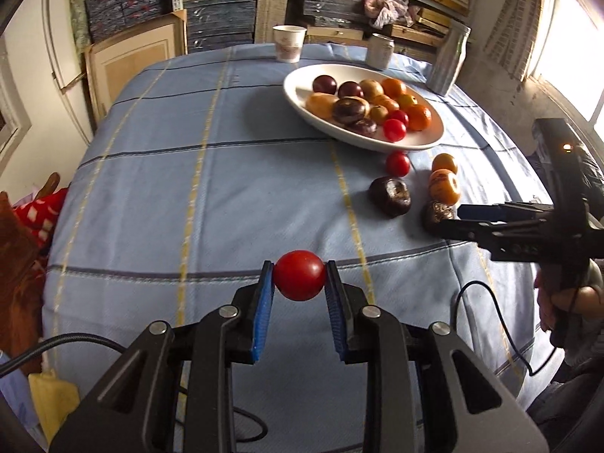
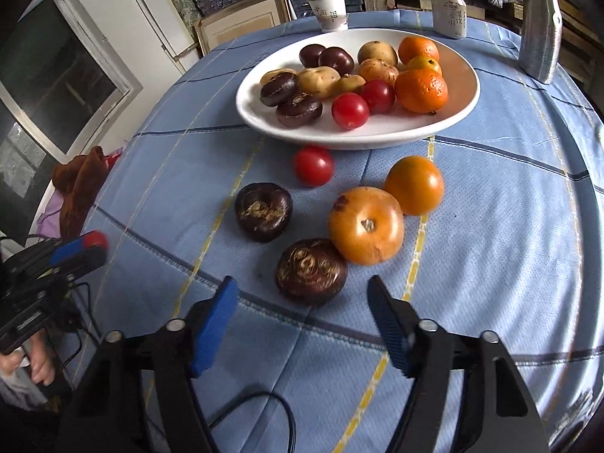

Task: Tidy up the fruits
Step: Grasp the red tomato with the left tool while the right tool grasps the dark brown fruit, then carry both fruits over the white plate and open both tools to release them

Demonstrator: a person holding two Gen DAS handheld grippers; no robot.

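My left gripper is shut on a red tomato, held above the blue checked cloth near the table's front edge. It also shows in the right wrist view, far left, as the left gripper. My right gripper is open around a dark brown round fruit, its pads clear of it on both sides. Beyond lie a big orange fruit, a smaller orange fruit, a second dark fruit and a red tomato. The white plate holds several mixed fruits.
A paper cup, a can and a silvery upright container stand behind the plate. A brown cloth hangs off the table's left edge. Black cables trail at the near edge. Shelves fill the back wall.
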